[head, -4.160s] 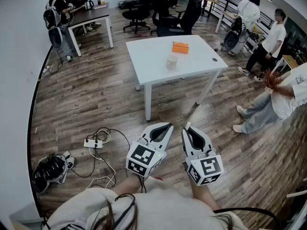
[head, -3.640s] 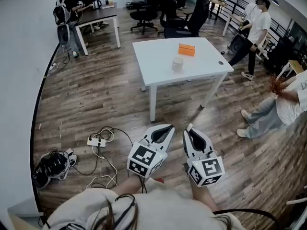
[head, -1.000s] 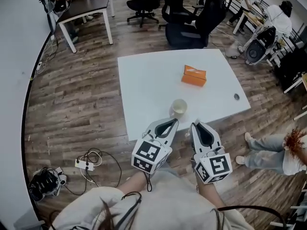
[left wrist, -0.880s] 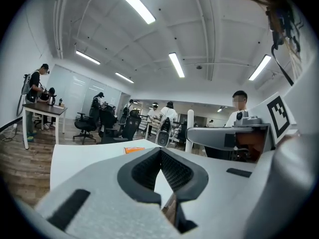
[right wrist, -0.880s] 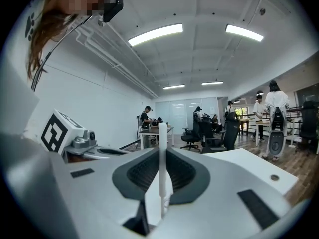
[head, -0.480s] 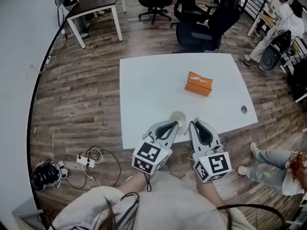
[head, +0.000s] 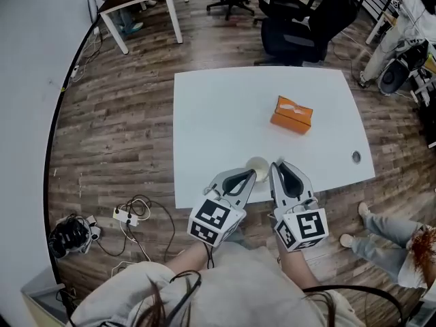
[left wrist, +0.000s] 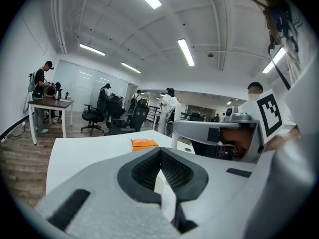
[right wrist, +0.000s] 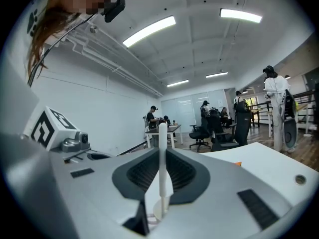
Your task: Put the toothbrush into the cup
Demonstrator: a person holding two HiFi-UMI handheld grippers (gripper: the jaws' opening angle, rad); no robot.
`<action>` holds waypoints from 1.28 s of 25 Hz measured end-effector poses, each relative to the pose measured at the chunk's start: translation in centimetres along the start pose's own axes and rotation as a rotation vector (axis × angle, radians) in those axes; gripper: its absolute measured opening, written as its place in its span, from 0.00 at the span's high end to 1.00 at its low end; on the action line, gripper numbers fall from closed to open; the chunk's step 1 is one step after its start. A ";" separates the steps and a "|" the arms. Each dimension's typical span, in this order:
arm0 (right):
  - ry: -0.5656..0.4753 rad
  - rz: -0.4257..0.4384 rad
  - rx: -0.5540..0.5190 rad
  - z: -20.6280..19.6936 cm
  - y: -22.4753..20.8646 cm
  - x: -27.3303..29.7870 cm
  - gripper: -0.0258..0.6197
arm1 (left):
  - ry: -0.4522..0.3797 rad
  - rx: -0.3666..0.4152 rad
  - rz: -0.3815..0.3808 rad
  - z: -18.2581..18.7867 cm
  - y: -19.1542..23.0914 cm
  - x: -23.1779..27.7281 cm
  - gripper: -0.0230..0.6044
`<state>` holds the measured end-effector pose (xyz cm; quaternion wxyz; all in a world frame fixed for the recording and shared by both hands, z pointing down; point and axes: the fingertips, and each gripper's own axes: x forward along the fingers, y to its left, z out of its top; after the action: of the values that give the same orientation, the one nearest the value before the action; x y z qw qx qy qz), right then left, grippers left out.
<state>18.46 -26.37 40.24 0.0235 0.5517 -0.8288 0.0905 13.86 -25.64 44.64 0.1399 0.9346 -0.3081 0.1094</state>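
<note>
A pale cup (head: 257, 165) stands near the front edge of the white table (head: 218, 114). My right gripper (head: 275, 163) is just right of the cup and shut on a white toothbrush (right wrist: 162, 148), which stands upright between its jaws. Through the gap below the right gripper's (right wrist: 160, 156) pads I see a pale round rim, probably the cup (right wrist: 160, 210). My left gripper (head: 251, 174) sits just left of the cup with its jaws together and nothing held. In the left gripper (left wrist: 160, 152) view the toothbrush (left wrist: 175, 121) rises above the right gripper.
An orange tissue box (head: 291, 114) lies on the table beyond the cup, and a small round grommet (head: 355, 157) sits near the right edge. Office chairs (head: 300, 26) stand behind the table. Cables and a power strip (head: 126, 215) lie on the wooden floor at left.
The view has closed in on the table. Both grippers, earlier over the floor well short of it, now reach its front edge on either side of the cup.
</note>
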 end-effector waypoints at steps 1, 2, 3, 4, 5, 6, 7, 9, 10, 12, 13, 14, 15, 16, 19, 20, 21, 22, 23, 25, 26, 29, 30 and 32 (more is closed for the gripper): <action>0.002 -0.002 0.002 -0.2 -0.3 0.4 0.88 | 0.007 -0.002 0.000 0.0 0.1 0.1 0.96; 0.004 -0.004 0.003 -0.4 -0.5 0.8 0.88 | 0.012 -0.005 0.000 -0.1 0.2 0.3 0.96; 0.006 -0.005 0.004 -0.7 -0.8 1.3 0.88 | 0.016 -0.007 -0.004 -0.2 0.3 0.5 0.96; 0.009 -0.007 0.005 -1.0 -1.1 1.8 0.88 | 0.018 -0.010 -0.009 -0.4 0.3 0.6 0.96; 0.014 -0.009 0.005 -1.4 -1.3 2.2 0.88 | 0.021 -0.015 -0.013 -0.6 0.3 0.7 0.96; 0.021 -0.012 0.006 -1.8 -1.5 2.7 0.88 | 0.025 -0.019 -0.016 -0.8 0.4 0.7 0.96; 0.028 -0.015 0.006 -2.3 -1.7 3.2 0.88 | 0.029 -0.020 -0.017 -0.9 0.5 0.7 0.96; 0.041 -0.019 0.006 -3.3 -2.2 4.1 0.88 | 0.034 -0.016 -0.009 -1.0 0.8 0.7 0.96; 0.049 -0.020 0.010 -3.8 -2.4 4.5 0.88 | 0.035 -0.015 -0.003 -1.1 1.1 0.6 0.96; 0.071 -0.020 0.030 -5.1 -2.6 5.3 0.88 | 0.041 -0.015 0.003 -1.3 1.4 0.5 0.96; 0.083 -0.021 0.041 -5.8 -2.6 5.6 0.88 | 0.041 -0.016 0.003 -1.3 1.5 0.4 0.96; 0.094 -0.021 0.047 -6.3 -2.7 5.8 0.88 | 0.039 -0.017 0.004 -1.3 1.6 0.4 0.96; 0.104 -0.020 0.051 -6.9 -2.6 6.1 0.88 | 0.038 -0.019 0.006 -1.2 1.7 0.3 0.96; 0.113 -0.019 0.053 -7.4 -2.5 6.3 0.88 | 0.037 -0.019 0.008 -1.2 1.8 0.2 0.96; 0.135 -0.017 0.051 -8.5 -2.4 6.8 0.88 | 0.042 -0.021 0.010 -1.4 2.0 -0.1 0.96; 0.143 -0.017 0.050 -8.8 -2.3 6.9 0.88 | 0.043 -0.022 0.009 -1.5 2.1 -0.2 0.96; 0.154 -0.017 0.049 -9.2 -2.3 7.1 0.88 | 0.043 -0.023 0.010 -1.6 2.1 -0.3 0.96; 0.167 -0.017 0.049 -9.5 -2.3 7.2 0.88 | 0.044 -0.024 0.009 -1.7 2.1 -0.4 0.96; 0.182 -0.017 0.051 -9.8 -2.3 7.3 0.88 | 0.046 -0.026 0.006 -1.8 2.1 -0.4 0.96; 0.217 -0.016 0.058 -10.5 -2.3 7.5 0.88 | 0.047 -0.029 0.003 -1.9 2.2 -0.5 0.96; 0.237 -0.016 0.061 -10.8 -2.4 7.6 0.88 | 0.046 -0.029 0.003 -1.8 2.3 -0.6 0.96; 0.296 -0.008 0.075 -11.9 -2.4 7.8 0.88 | 0.043 -0.032 0.005 -1.8 2.4 -0.6 0.96; 0.315 -0.005 0.081 -12.2 -2.4 7.9 0.88 | 0.044 -0.032 0.003 -1.9 2.4 -0.7 0.96; 0.350 -0.002 0.088 -12.8 -2.5 7.9 0.88 | 0.047 -0.030 -0.003 -2.0 2.3 -0.7 0.96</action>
<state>16.89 -32.20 54.20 0.1433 0.5286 -0.8068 0.2215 11.71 -26.36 46.75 0.1610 0.9301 -0.3050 0.1263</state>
